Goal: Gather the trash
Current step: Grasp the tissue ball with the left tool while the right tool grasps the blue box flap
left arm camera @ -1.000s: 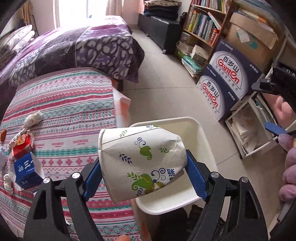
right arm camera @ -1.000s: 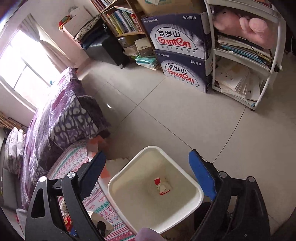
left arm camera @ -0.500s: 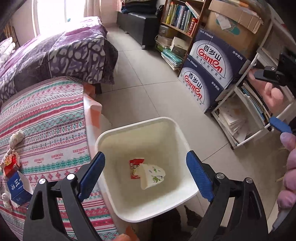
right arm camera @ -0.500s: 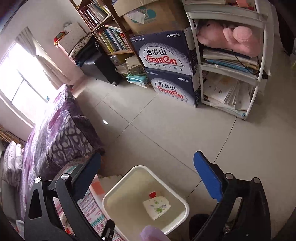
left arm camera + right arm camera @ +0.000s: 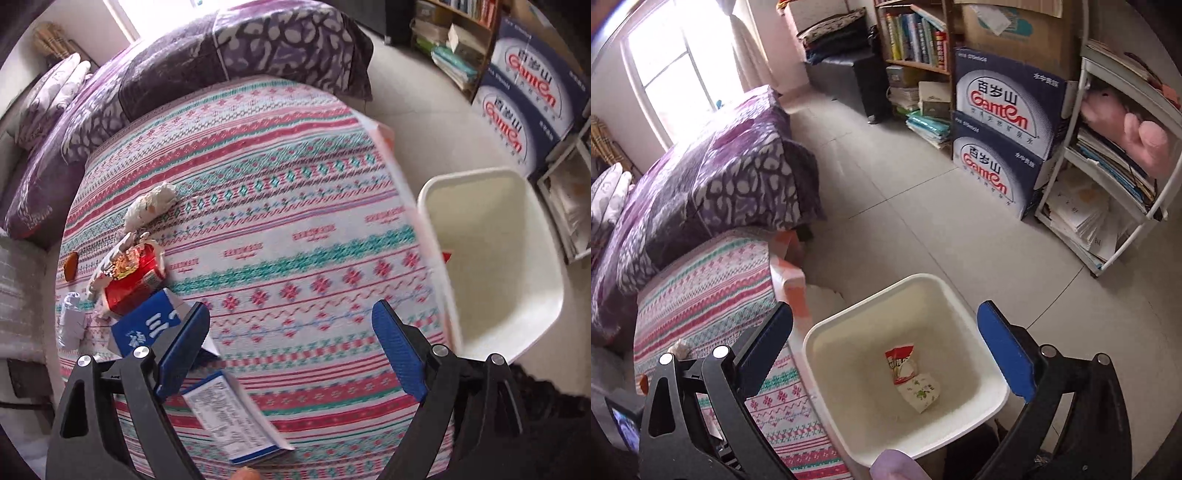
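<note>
Now, step in hand: fetch the next piece of trash from the surface covered by the striped, patterned cloth (image 5: 280,206).

Left tongs (image 5: 291,347): released, jaws spread wide, nothing between the blue pads. Right tongs (image 5: 886,347): likewise released and empty, poised above the white square plastic bin (image 5: 960,295).

Bin contents: one crumpled floral paper cup (image 5: 921,393) and one red-and-white wrapper (image 5: 899,360), both on the bin floor.

Remaining trash, left-wrist view:
- blue-and-white carton (image 5: 146,326), touching the left pad of your left tongs, partly behind it;
- flat printed box with a blue edge (image 5: 236,424), just beneath that same pad;
- red crumpled snack packet (image 5: 129,277), beyond the carton;
- white crumpled tissue (image 5: 149,203), farther out.

Handling advice: swing your left tongs leftward until the carton sits centred between the pads, come down squarely, and close across its narrower faces; light card crushes, so squeeze gently. Keep the right tongs clear of the bin mouth.
</note>
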A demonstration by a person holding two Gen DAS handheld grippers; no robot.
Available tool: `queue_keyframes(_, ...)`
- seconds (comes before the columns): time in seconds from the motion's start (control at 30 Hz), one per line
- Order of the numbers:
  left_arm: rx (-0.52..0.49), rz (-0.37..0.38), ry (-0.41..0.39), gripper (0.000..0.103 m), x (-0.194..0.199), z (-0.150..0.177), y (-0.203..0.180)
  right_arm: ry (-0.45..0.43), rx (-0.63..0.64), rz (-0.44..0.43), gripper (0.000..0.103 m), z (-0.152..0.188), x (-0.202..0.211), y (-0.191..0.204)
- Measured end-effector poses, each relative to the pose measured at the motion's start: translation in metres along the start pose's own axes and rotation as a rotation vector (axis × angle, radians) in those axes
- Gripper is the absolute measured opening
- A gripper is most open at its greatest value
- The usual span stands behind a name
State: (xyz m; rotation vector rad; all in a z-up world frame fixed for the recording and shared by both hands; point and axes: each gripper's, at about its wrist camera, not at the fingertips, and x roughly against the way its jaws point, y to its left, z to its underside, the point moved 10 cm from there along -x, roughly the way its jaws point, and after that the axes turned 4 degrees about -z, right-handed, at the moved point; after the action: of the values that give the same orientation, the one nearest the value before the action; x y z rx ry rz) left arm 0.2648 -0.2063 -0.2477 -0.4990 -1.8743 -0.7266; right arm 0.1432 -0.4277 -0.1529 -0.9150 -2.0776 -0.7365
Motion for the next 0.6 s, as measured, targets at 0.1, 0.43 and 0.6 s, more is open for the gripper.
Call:
queue_keyframes(0.1,-0.031,-0.128,-0.005,0.087,-0.005,0.01,0.046,0.042,0.026,-0.034,0.096,0.012,-0.007,0.026)
queue_keyframes(0.43,0.214,-0.151,0.153,0.087,-0.038,0.079,0.209,0.167,0.206,-0.108,0.096,0.073,-0.022,0.115)
queue_keyframes(0.6,0.294,-0.129,0.255,0.087,-0.067,0.125,0.259,0.255,0.394,-0.148,0.096,0.128,-0.027,0.161)
